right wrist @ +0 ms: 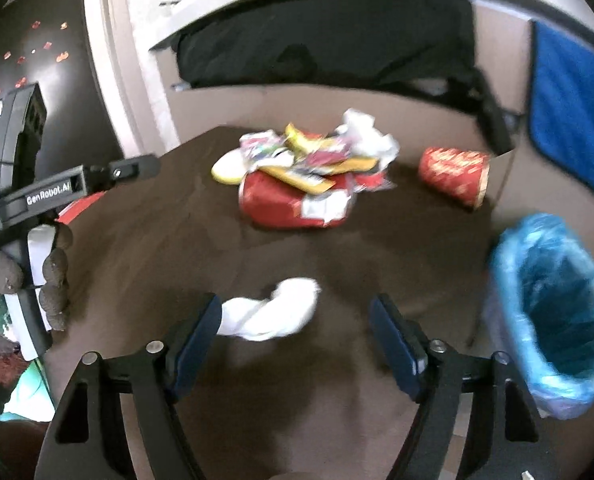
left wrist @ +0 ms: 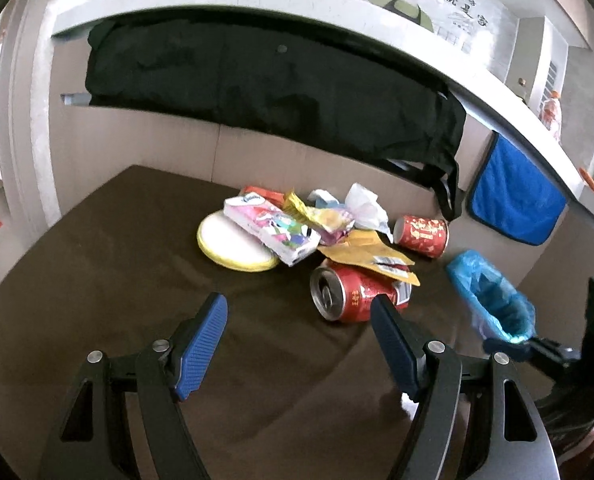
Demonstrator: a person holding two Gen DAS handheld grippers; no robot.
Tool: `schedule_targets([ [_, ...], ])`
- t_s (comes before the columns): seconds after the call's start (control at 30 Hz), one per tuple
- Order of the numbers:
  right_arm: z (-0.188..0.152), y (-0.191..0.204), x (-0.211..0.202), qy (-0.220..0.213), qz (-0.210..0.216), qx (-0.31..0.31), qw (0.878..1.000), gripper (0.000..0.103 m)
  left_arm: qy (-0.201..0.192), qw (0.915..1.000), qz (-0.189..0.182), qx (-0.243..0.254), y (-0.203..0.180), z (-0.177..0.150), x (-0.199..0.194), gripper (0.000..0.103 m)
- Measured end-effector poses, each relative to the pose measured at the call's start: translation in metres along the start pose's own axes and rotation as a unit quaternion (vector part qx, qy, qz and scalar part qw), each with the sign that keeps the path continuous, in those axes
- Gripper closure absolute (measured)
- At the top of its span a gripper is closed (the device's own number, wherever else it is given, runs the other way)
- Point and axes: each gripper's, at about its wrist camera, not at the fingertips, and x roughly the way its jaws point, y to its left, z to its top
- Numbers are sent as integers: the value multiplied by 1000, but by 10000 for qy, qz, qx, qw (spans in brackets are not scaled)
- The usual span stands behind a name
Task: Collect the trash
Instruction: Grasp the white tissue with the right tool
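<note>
A heap of trash lies on the brown table [left wrist: 97, 272]: a red can [left wrist: 357, 296] on its side, a red paper cup [left wrist: 421, 236], a tissue pack [left wrist: 273, 228], wrappers [left wrist: 329, 216] and a yellow-rimmed white disc [left wrist: 233, 244]. My left gripper [left wrist: 299, 320] is open just short of the can, with nothing between its fingers. In the blurred right wrist view, my right gripper [right wrist: 297, 320] is open over a crumpled white tissue [right wrist: 269, 314]. The tissue lies beside the left finger [right wrist: 201, 332], well apart from the right one. The can [right wrist: 289, 200] and cup [right wrist: 453, 176] lie farther back.
A small bin with a blue liner [right wrist: 553, 312] stands at the table's right, also seen in the left wrist view as the bin [left wrist: 493, 296]. A gloved hand [right wrist: 53, 272] holds the left gripper's body [right wrist: 57, 188]. A black cloth [left wrist: 257, 84] and a blue cloth [left wrist: 513, 200] hang from the counter behind.
</note>
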Motion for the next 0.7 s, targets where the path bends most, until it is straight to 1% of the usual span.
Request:
schedule_targets([
  [0.17,-5,3,28,232,-38,-7,9997,32,164,9997,-163,-19,3,-1,11,29],
  [0.3,-2,3,41,312,-12,1,9995,41,226,9995,-231,-28,5,-1,15,29],
  [0.4,2,1,47,397,92,54,9992,46,271,9992,-289,-28,5,-2,17,29],
  [0.47,3,1,52,494,139,57,9987,47,303,9990,-328,-38,5,0,21,29],
  [0.5,3,1,54,544,187,71,9983,53,324,9989,-340,-43,4,0,23,29],
  [0.53,3,0,56,609,236,88,9978,64,340,9988,-351,-46,4,1,25,29],
  [0.6,3,-2,59,681,323,108,9971,78,384,9985,-383,-41,1,3,31,29],
  [0.7,3,-11,55,647,421,213,9968,78,468,9978,-467,-5,-8,7,40,29],
])
